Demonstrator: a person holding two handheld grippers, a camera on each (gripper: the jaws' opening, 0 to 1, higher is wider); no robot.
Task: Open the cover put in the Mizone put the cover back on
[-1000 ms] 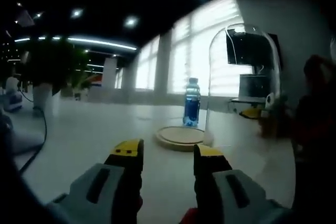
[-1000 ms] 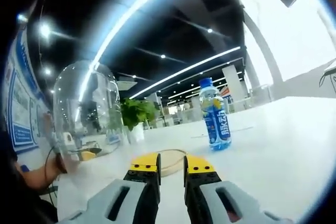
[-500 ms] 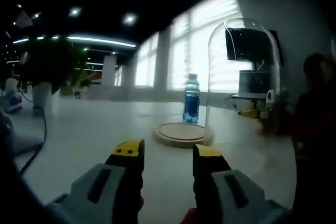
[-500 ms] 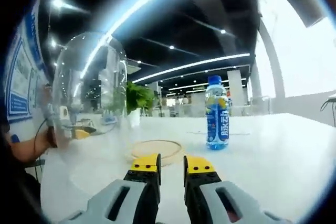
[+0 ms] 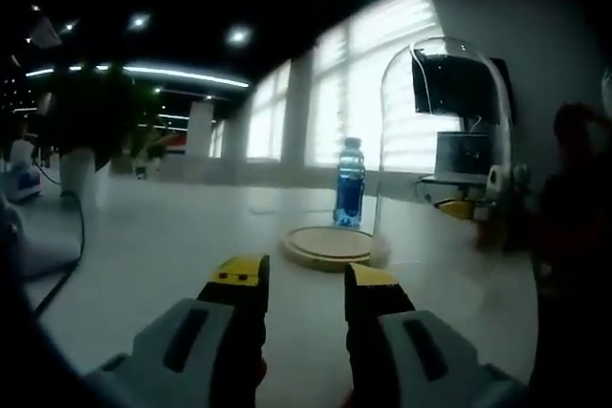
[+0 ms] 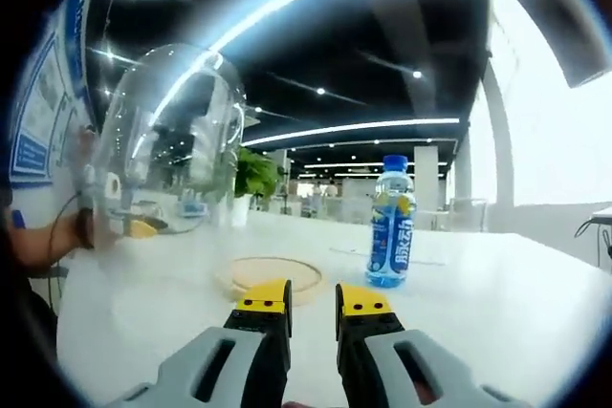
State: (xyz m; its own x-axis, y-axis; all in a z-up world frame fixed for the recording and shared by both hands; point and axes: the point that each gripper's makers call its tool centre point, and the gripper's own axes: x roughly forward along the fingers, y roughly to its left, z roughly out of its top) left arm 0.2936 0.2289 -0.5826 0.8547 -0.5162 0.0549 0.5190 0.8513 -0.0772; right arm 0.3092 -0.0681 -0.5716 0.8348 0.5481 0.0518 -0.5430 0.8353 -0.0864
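Glass dome cover (image 5: 442, 140): already off its base, sitting on the surface just beside the wooden base (image 5: 330, 245) on the side away from the left gripper; in the right gripper view it is looming large and clear at the left.
Wooden base: a round, low disc, lying bare on the surface with nothing on it.
Mizone bottle (image 6: 390, 223): standing upright on the surface, blue label and blue cap, just beyond the base and apart from it; in the left gripper view it is showing at the dome's edge.
Left gripper (image 5: 306, 279): hovering low over the surface, pointing at the base, jaws parted by a moderate gap and holding nothing.
Right gripper (image 6: 314, 297): also hovering, pointing between base and bottle, jaws nearly together with a slim gap, holding nothing.
Surface (image 6: 497, 312): white, wide, glossy.
Person (image 5: 574, 226): sitting beyond the dome, dark in the backlight.
Step in hand, as judged: fetching the bottle for the base.
Doing it well: the right jaws are needing to widen before closing on the bottle's mid-body, squarely, so it is staying upright; then a level carry, setting it at the disc's centre so the dome is clearing it all round.
Risk: the thin bottle is liable to tip or squash if nudged by a jaw tip.
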